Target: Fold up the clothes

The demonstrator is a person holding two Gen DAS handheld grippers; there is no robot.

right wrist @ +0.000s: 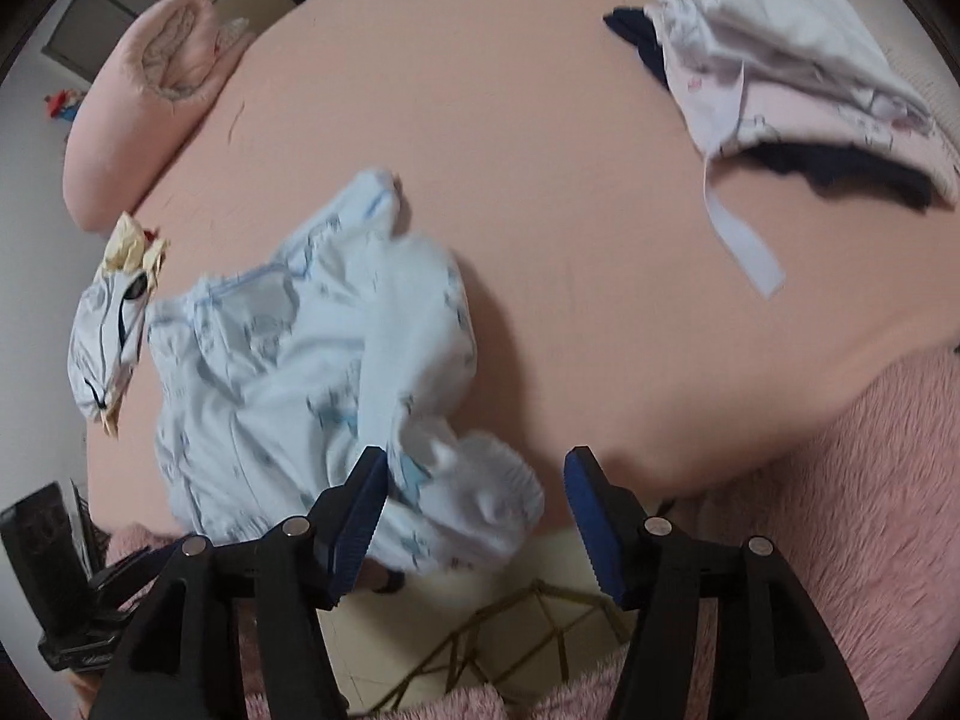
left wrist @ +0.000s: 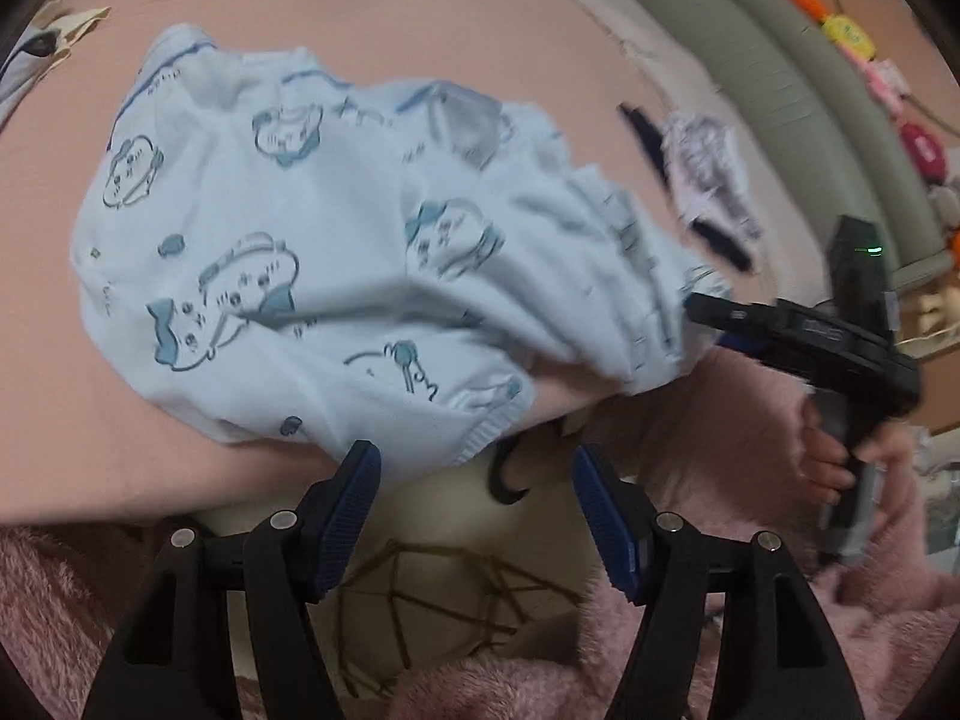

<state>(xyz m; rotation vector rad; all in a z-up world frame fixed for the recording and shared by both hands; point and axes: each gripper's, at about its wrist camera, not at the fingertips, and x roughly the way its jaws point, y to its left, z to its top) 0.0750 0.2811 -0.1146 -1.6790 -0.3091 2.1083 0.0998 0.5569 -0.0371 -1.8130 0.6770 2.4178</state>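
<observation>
While the pale blue printed garment (left wrist: 312,252) lies rumpled on the peach bedsheet (left wrist: 420,18), the left gripper (left wrist: 477,480) hangs over the near edge of the bed with its 2 blue-padded fingers (left wrist: 354,516) spread apart and nothing between them; the garment's ribbed hem sits just beyond the tip of the left-hand finger, and whether it touches that pad cannot be told. In the left wrist view the right gripper (left wrist: 708,306) shows from the side at the garment's far right end, held by a hand (left wrist: 840,462) in a fluffy pink sleeve (left wrist: 750,420), its tip right at the bunched cloth. In its own view the right gripper (right wrist: 477,480) has its fingers (right wrist: 591,516) parted too, and a bunched ribbed cuff (right wrist: 486,498) of the same garment (right wrist: 288,360) lies in the gap between them, against or just beside the left-hand pad, with clear space to the right-hand one, so the cloth is not pinched. The garment is motion-blurred in both views. A small white piece with dark trim (right wrist: 105,348) lies beside it at the left, with a cream scrap above that. A pile of white, pink and navy clothes (right wrist: 798,78) sits well apart at the far right, and a pink pillow (right wrist: 144,96) rests at the far left. Below the bed edge, pale floor tiles (right wrist: 516,618) with thin lines show.
</observation>
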